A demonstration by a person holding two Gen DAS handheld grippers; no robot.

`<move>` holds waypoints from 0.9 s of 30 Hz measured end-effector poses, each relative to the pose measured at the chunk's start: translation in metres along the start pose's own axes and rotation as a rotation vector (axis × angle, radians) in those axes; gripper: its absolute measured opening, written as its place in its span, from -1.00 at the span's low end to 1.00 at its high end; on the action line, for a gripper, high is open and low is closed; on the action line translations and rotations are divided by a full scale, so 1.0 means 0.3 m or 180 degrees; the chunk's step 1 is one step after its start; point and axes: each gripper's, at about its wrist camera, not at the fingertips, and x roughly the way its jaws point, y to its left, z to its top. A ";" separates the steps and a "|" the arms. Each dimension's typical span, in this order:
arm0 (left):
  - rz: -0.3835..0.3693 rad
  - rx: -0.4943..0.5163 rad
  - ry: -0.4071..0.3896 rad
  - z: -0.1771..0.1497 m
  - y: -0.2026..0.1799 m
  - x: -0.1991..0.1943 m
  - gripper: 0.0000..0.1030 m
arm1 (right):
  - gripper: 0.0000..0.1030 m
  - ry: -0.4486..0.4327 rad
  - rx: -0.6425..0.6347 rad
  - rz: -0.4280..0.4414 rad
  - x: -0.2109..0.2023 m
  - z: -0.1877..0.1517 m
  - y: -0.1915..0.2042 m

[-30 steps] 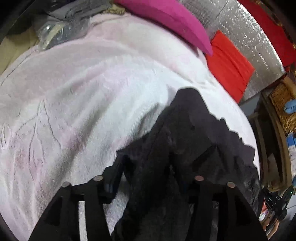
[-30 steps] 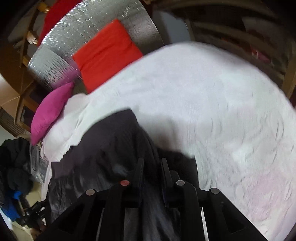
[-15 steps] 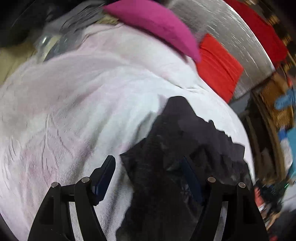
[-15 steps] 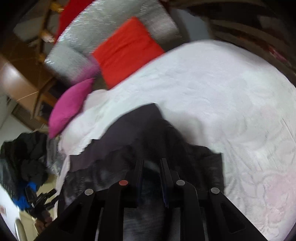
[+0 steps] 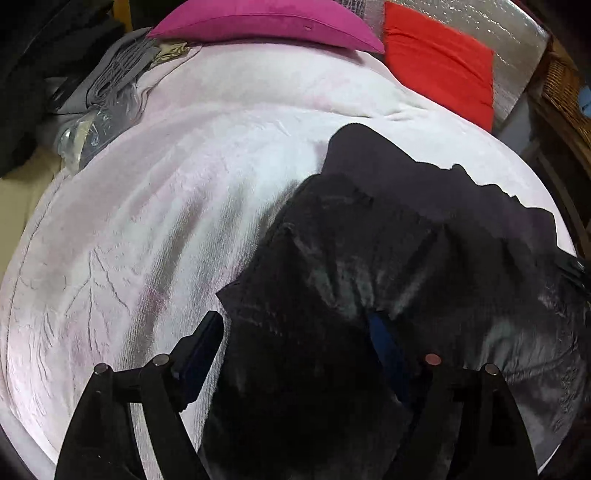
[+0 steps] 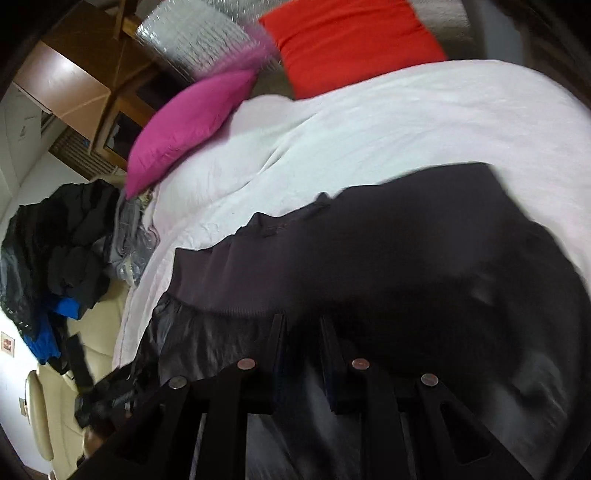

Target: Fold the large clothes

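A large black garment (image 5: 388, 266) lies bunched on a white bedspread (image 5: 184, 192). My left gripper (image 5: 295, 332) is open, its fingers spread wide with a fold of the garment lying between them. In the right wrist view the same black garment (image 6: 406, 251) stretches across the bedspread (image 6: 369, 122), with a shiny part at the lower left. My right gripper (image 6: 301, 332) has its fingers close together with black cloth pinched between them.
A magenta pillow (image 5: 266, 22) and a red pillow (image 5: 439, 66) lie at the bed's head against a silver quilted panel (image 6: 192, 37). A heap of dark and grey clothes (image 6: 59, 236) lies beside the bed. A wicker basket (image 5: 565, 92) stands at the right.
My left gripper opened wide over the garment and the view swung toward the pillows. My right gripper stayed shut on the cloth and moved, spreading the garment across the bed.
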 end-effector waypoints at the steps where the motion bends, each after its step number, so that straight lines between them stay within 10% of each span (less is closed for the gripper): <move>1: 0.0010 0.0000 -0.0009 0.000 0.001 0.004 0.66 | -0.61 0.0007 -0.0007 -0.0079 0.036 0.017 0.014; 8: 0.0127 0.0077 -0.0075 0.010 -0.006 -0.004 0.67 | -0.59 0.0003 -0.0073 -0.0417 0.169 0.108 0.050; 18: 0.0140 0.0236 -0.0277 -0.021 -0.039 -0.097 0.67 | -0.56 0.0228 -0.0708 -0.0134 0.192 0.025 0.314; 27: 0.0371 0.0332 -0.0188 -0.037 -0.044 -0.043 0.67 | -0.58 0.0079 -0.0341 -0.0026 0.151 0.022 0.221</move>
